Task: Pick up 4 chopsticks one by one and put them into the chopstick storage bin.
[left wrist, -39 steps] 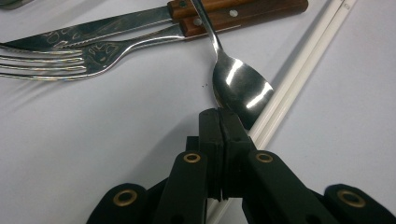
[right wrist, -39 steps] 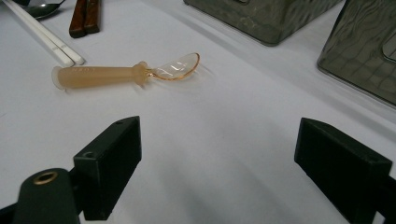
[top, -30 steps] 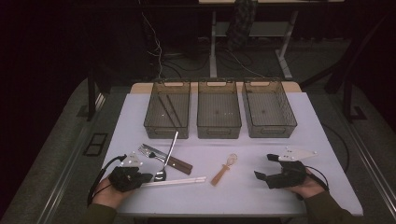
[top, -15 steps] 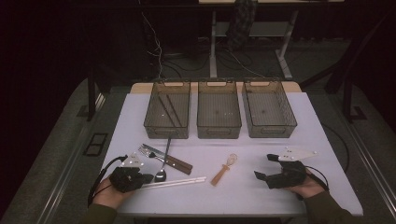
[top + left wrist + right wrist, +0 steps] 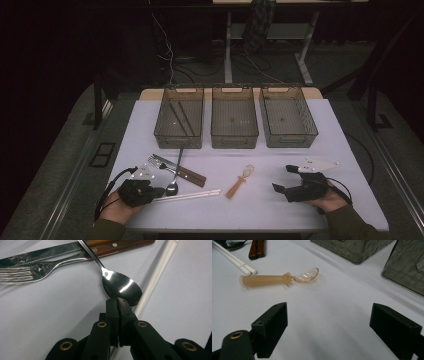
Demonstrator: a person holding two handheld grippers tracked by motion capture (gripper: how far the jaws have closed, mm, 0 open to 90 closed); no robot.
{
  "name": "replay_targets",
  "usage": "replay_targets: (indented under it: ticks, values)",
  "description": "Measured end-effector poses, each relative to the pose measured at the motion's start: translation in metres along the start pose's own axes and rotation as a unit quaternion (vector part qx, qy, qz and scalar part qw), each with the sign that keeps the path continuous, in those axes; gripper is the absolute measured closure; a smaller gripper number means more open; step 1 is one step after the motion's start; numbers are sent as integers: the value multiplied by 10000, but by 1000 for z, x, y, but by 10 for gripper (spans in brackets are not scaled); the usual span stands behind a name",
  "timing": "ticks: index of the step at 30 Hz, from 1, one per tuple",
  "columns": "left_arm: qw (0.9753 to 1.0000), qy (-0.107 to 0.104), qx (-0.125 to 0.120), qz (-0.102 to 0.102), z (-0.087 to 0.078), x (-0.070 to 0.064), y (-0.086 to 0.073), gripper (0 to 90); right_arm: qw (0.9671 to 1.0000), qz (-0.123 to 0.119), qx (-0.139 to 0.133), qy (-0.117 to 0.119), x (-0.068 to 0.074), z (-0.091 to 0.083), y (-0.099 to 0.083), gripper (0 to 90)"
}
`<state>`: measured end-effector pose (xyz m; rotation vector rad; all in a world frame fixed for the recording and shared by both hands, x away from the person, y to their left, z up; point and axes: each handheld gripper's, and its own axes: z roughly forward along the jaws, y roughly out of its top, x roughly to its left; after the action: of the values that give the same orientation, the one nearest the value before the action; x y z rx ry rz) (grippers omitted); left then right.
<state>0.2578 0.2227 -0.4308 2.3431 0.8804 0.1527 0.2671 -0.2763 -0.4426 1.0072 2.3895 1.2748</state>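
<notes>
A metal spoon [image 5: 175, 172] lies across a wood-handled knife [image 5: 187, 174] and a fork [image 5: 159, 162] at the table's front left. My left gripper [image 5: 159, 190] is shut on the rim of the spoon's bowl [image 5: 120, 286], its jaws pressed together at the bowl's near edge [image 5: 117, 301]. A pair of white chopsticks [image 5: 189, 196] runs just right of the bowl. An amber plastic spoon [image 5: 239, 181] rests mid-table. My right gripper [image 5: 283, 178] stands open at the front right, the amber spoon [image 5: 277, 278] ahead of its spread jaws [image 5: 334, 325] and apart from them.
Three smoky see-through bins stand in a row at the back: left [image 5: 179, 136], middle [image 5: 234, 137], right [image 5: 289, 136]. Thin dark sticks lie in the left one. Bare white tabletop [image 5: 260, 210] stretches between the two grippers.
The metal spoon's handle has swung down and leftward, away from the left bin, and now lies lower across the knife. Both hands have stayed nearly still.
</notes>
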Motion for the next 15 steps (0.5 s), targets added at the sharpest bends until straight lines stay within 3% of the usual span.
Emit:
replay_targets:
  ticks: [9, 15]
  values:
    - [10000, 1, -6, 19, 0, 0, 0, 866, 10000, -13, -3, 1, 0, 0, 0, 141]
    - [9999, 82, -146, 37, -4, -1, 1, 818, 10000, -15, -4, 2, 0, 0, 0, 141]
